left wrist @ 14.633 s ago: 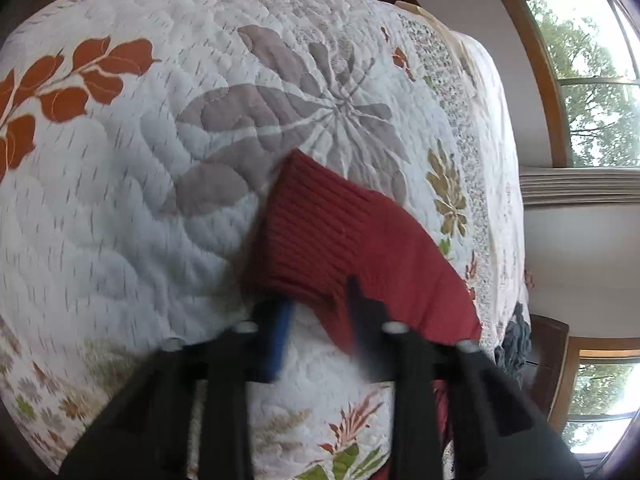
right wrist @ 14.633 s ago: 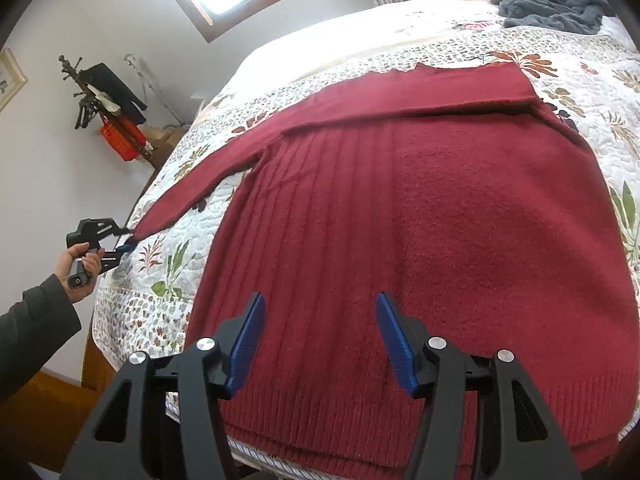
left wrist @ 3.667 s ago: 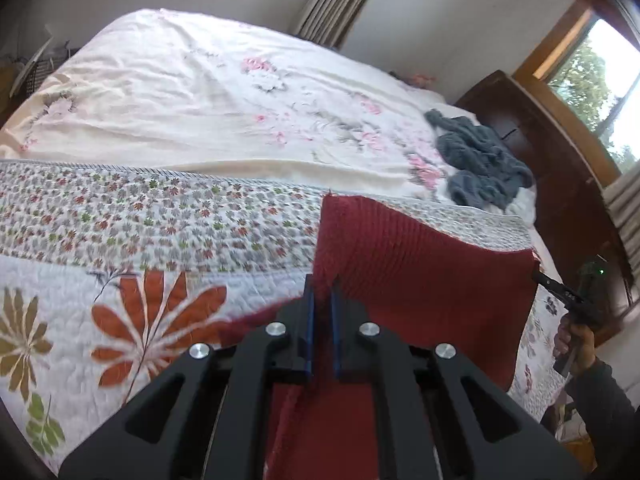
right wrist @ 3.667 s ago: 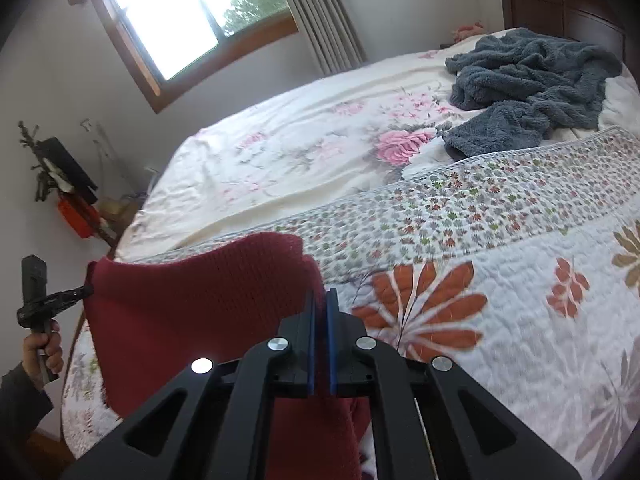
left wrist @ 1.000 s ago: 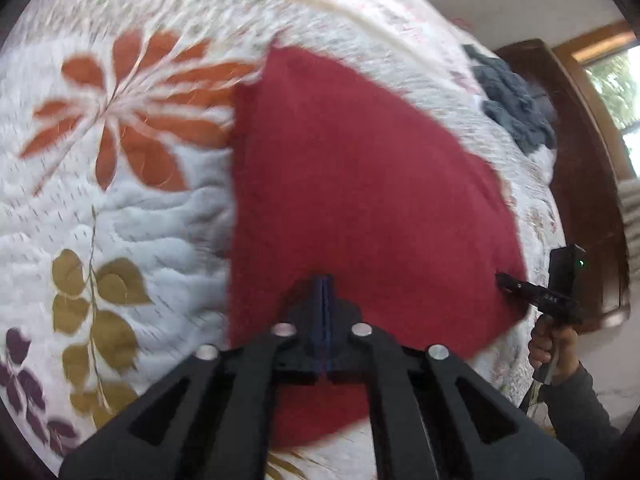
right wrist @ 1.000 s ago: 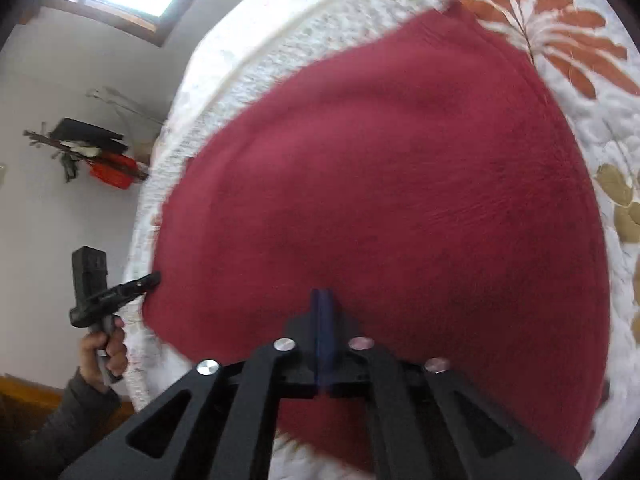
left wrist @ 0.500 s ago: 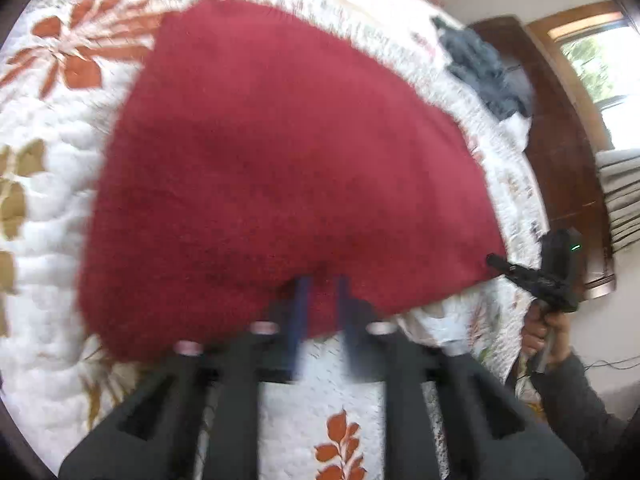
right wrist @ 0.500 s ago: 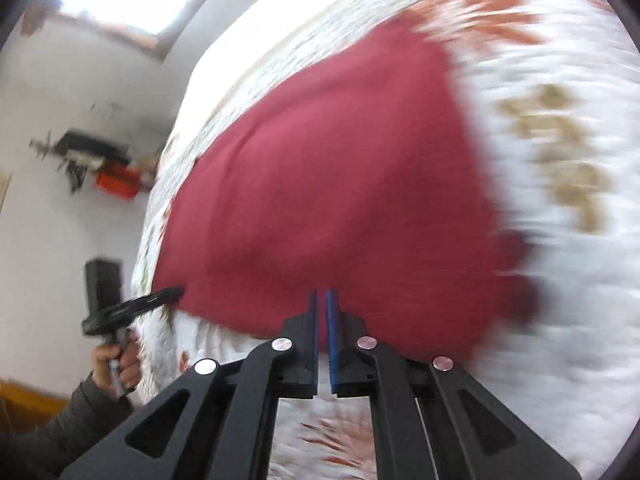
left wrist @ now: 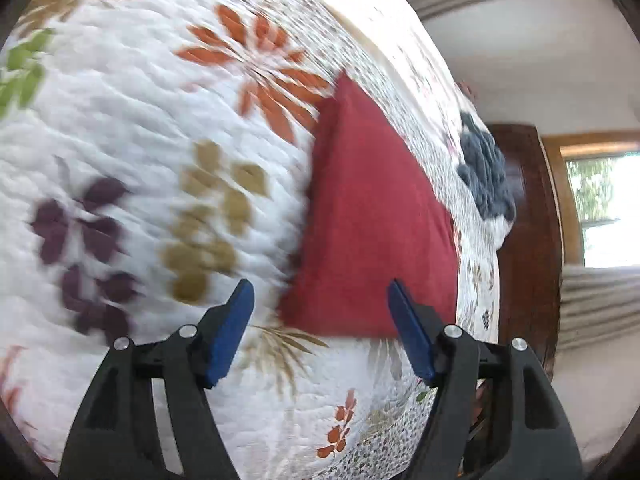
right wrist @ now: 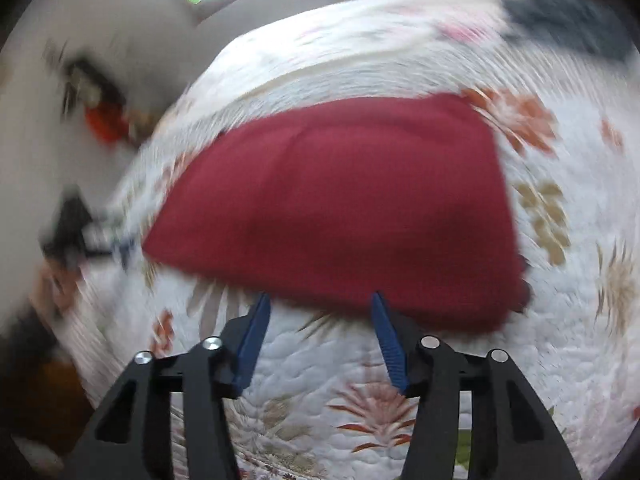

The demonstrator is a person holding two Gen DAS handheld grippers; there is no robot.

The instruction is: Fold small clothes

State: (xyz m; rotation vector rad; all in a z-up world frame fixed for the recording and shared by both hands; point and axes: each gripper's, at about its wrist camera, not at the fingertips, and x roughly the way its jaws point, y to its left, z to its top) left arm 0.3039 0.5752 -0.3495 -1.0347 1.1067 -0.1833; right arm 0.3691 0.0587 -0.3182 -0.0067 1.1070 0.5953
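Now your dark red knitted garment lies folded into a flat, roughly rectangular block on the white floral quilted bedspread, and neither tool is holding it. Your left gripper has its blue fingers spread wide, with the garment's near corner just ahead of and between them. Your right gripper is likewise released, its fingers parted just short of the garment's near long edge. Both views are smeared by motion. You look to be between folds: one fold is laid down and let go. If another fold is wanted, you need to pick two corners on one short side, clamp each cleanly through all layers, and carry them across together so the edges meet.
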